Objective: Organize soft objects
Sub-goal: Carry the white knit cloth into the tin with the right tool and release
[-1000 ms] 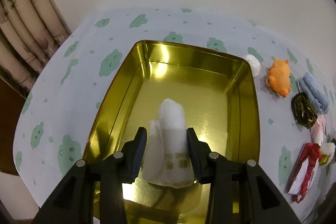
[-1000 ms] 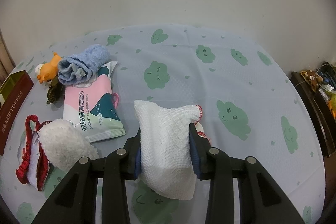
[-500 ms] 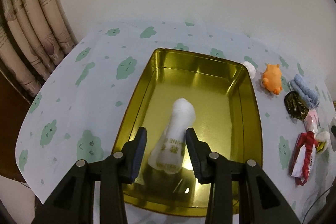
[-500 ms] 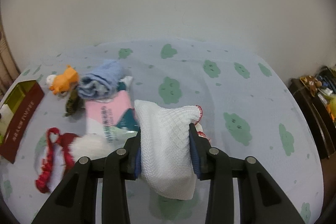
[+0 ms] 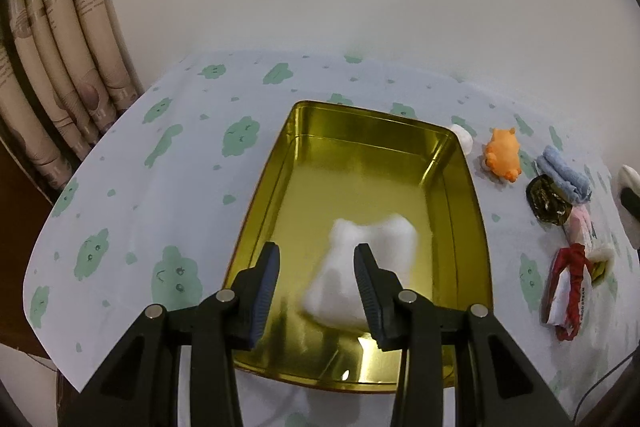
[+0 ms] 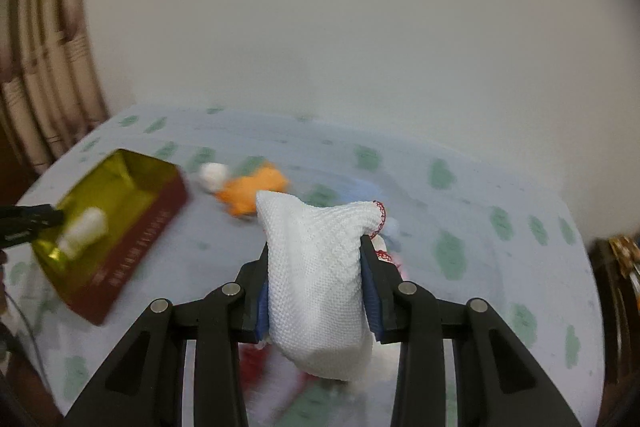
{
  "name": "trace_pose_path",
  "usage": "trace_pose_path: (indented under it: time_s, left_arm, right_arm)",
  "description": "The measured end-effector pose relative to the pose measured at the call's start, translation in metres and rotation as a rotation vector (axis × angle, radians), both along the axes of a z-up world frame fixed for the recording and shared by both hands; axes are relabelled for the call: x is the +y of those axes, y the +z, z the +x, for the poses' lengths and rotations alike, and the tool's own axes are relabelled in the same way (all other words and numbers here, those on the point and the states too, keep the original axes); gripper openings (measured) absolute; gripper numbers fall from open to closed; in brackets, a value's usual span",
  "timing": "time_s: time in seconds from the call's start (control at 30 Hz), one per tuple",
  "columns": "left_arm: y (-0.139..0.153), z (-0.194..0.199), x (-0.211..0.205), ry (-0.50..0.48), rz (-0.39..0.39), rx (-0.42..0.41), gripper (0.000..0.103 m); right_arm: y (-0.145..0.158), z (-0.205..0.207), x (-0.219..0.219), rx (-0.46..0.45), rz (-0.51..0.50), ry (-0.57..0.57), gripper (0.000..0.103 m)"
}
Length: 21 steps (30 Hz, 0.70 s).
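My left gripper is open above the near end of a gold tin tray. A white soft pack lies blurred on the tray floor below and between the fingers, free of them. My right gripper is shut on a white waffle cloth with red trim, held up above the table. In the right wrist view the tray is at the left, with the white pack inside it.
Right of the tray lie a white ball, an orange plush, a blue rolled towel, a dark wrapped item, a pink pack and a red-and-white item. Curtains hang at the left. The table edge runs near left.
My left gripper opened and lifted back; the white pack dropped into the tray. My right gripper rose and swung left with the cloth, bringing the tray into its view.
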<state>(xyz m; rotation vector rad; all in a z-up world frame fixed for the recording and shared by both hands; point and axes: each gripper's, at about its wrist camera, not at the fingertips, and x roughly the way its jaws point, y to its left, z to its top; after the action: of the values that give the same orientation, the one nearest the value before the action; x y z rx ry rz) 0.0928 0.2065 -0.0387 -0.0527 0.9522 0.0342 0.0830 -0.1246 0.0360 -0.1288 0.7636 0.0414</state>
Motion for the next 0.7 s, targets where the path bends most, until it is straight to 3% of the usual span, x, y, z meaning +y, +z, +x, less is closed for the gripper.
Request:
trace_pose_path:
  time_s: [0.37, 0.7]
  left_arm:
    - [-0.001, -0.024, 0.025, 0.055, 0.011, -0.008, 0.039]
    - [0.000, -0.030, 0.050, 0.145, -0.038, -0.047, 0.039]
  right_arm:
    - [-0.028, 0.041, 0.126, 0.072, 0.044, 0.284, 0.034]
    - [-0.070, 0.084, 0.194, 0.151, 0.011, 0.367, 0.034]
